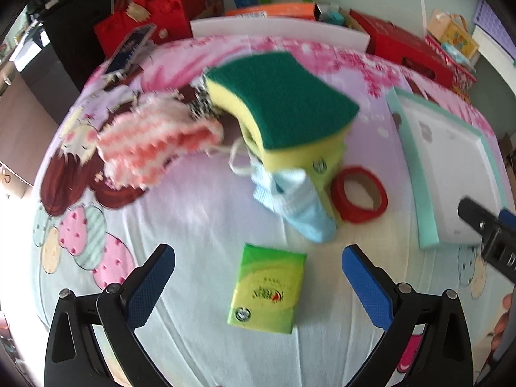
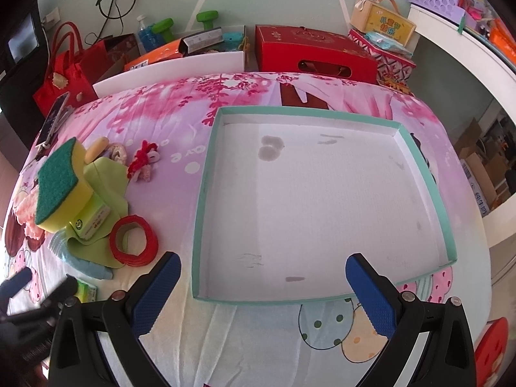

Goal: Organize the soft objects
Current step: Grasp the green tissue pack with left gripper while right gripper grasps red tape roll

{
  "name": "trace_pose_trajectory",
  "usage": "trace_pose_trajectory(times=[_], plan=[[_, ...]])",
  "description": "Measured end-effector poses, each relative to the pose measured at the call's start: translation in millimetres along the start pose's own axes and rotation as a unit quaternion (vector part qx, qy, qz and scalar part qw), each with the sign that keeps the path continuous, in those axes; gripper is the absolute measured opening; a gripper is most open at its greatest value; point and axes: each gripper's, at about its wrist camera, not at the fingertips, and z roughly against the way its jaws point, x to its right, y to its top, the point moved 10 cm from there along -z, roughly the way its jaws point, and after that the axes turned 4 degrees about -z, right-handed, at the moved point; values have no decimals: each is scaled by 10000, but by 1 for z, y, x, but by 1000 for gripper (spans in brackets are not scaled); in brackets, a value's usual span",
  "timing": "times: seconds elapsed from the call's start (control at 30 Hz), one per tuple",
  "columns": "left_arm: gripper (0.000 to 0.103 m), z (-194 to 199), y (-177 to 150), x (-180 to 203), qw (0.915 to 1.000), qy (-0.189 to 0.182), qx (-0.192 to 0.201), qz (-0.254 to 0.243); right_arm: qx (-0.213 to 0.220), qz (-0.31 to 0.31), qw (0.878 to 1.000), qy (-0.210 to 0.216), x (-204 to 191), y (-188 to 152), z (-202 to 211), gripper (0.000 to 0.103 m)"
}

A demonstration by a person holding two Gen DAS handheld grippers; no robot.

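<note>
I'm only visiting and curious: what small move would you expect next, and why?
Probably the left gripper eases down to close on the green tissue pack. Its jaws are open with the pack lying between them, and the teal-rimmed tray holds nothing yet.

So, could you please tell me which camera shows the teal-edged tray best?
The right wrist view: the tray fills the frame, interior fully visible. The left wrist view catches it only obliquely at the right edge, partly behind the right tool.
</note>
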Motion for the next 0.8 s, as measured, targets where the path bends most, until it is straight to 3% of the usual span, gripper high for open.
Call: trace_pose_trajectory(times=[0.47,0.53,0.67,0.77,0.8], plan=[[101,-16,-27,8,9985,-149,-518,-50,12,616,9954,732,-61,-4,-7,103],[79,-19,-30,9,9981,-188,-589,-30,17,708,9938,854,-72,-6,-8,103],[72,-27,-38,10,9961,-332,-808,101,-16,944,9907,985,-89,-10,-13,103],[62,-26,-39,9,9961,-373,-787,165,-63,1133,9870,1138,-105,-14,-16,96],[53,-26,-39,6,9959,-390,-802,170,-76,1184,9855,1212,-110,-15,-17,94]])
